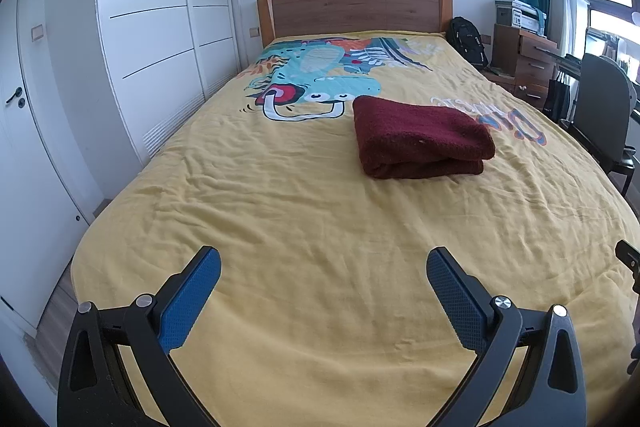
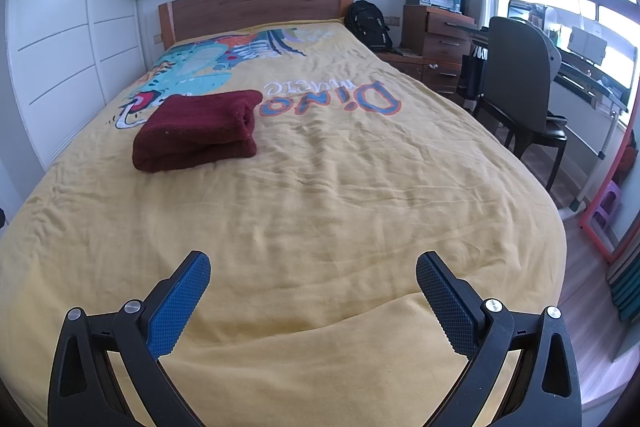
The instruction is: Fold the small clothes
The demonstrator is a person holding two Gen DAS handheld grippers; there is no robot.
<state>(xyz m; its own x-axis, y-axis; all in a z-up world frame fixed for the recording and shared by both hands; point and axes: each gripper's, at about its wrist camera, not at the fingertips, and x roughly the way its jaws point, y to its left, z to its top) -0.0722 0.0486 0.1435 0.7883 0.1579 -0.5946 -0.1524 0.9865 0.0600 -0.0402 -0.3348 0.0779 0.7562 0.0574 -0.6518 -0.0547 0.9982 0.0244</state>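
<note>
A dark red fleece garment [image 1: 420,139] lies folded in a thick rectangle on the yellow bedspread [image 1: 300,219], near the middle of the bed. It also shows in the right wrist view [image 2: 196,131], left of centre. My left gripper [image 1: 323,267] is open and empty, hovering above the bed's near end, well short of the garment. My right gripper [image 2: 313,269] is open and empty too, above the near end of the bedspread [image 2: 340,207]. The tip of the right gripper shows at the right edge of the left wrist view [image 1: 630,259].
A wooden headboard [image 1: 356,11] stands at the far end. White wardrobe doors [image 1: 152,27] run along the left. A black backpack [image 2: 370,23], wooden drawers [image 2: 436,39], a dark chair [image 2: 520,95] and a desk stand to the right.
</note>
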